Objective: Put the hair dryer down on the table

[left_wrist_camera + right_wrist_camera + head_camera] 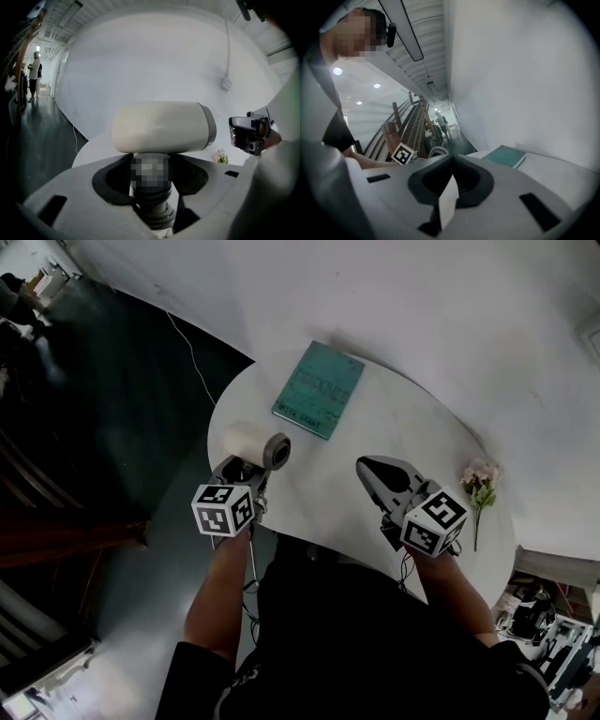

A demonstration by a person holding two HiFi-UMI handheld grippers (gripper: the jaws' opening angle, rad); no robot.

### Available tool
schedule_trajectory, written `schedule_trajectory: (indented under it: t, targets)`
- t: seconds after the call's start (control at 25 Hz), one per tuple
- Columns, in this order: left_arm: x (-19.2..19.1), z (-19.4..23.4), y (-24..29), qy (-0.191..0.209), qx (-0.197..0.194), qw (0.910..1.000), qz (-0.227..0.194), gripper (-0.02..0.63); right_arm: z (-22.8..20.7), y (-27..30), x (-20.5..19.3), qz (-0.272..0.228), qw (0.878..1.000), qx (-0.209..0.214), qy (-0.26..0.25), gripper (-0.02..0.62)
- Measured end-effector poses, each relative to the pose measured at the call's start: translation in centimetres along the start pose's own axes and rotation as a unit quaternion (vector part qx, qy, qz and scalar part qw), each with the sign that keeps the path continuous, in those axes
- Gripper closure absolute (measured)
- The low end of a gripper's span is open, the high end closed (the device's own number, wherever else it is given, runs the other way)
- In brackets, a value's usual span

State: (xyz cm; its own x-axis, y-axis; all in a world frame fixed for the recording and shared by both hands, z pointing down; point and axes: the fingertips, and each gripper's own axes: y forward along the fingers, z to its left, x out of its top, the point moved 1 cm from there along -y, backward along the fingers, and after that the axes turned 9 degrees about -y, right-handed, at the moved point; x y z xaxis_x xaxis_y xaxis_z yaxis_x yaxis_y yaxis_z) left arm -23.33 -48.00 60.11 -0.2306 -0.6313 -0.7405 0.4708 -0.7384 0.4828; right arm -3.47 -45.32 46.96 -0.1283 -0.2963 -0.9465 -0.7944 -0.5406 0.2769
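**Dryer held at the tabletop's left rim: edge drop is the main risk**

The white rounded tabletop (pixel 375 418) has the hair dryer (pixel 253 442) right over its left rim, with dark floor just beside it (cannot tell if it touches the surface yet). Judgement: let go here, it may land half off the rim and tip to the floor. The round barrel could also roll. Setting it further in risks bumping the teal book (pixel 319 390), which lies near, just beyond the dryer. A thin cord (pixel 251 563) hangs below the left hand. If it is the dryer's, its pull could drag the dryer back over the edge.

The barrel's long axis runs left-right, roughly level. Its grey-ringed end points right, toward the middle of the tabletop. The handle drops down into the left gripper (pixel 150 174), whose fingers are clamped on it. The right gripper (pixel 451 158) hovers over the tabletop, well apart from the dryer. Its fingers are together with nothing between them.
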Motion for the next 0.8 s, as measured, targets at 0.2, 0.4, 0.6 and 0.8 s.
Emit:
schedule_trajectory:
  t: [0.2,0.4,0.6,0.8]
  targets:
    - [-1.0,1.9,2.5,-0.001,0.011,0.9993,0.036,0.374,-0.2,1.2,-0.4,0.007,1.0,0.003,0.004,0.589]
    - [-1.4,3.0,4.6,0.009,0.021,0.9974,0.068,0.374,-0.5,1.5,-0.7,0.009,1.0,0.001,0.013,0.589]
    - [-1.8,3.6,6.2,0.029,0.027,0.9941,0.101,0.373,-0.9,1.4,-0.8,0.01,1.0,-0.006,0.019,0.589]
    - [-2.5,4.5,7.4,0.049,0.035,0.989,0.135,0.373,-1.2,1.1,-0.9,0.009,1.0,-0.014,0.023,0.589]
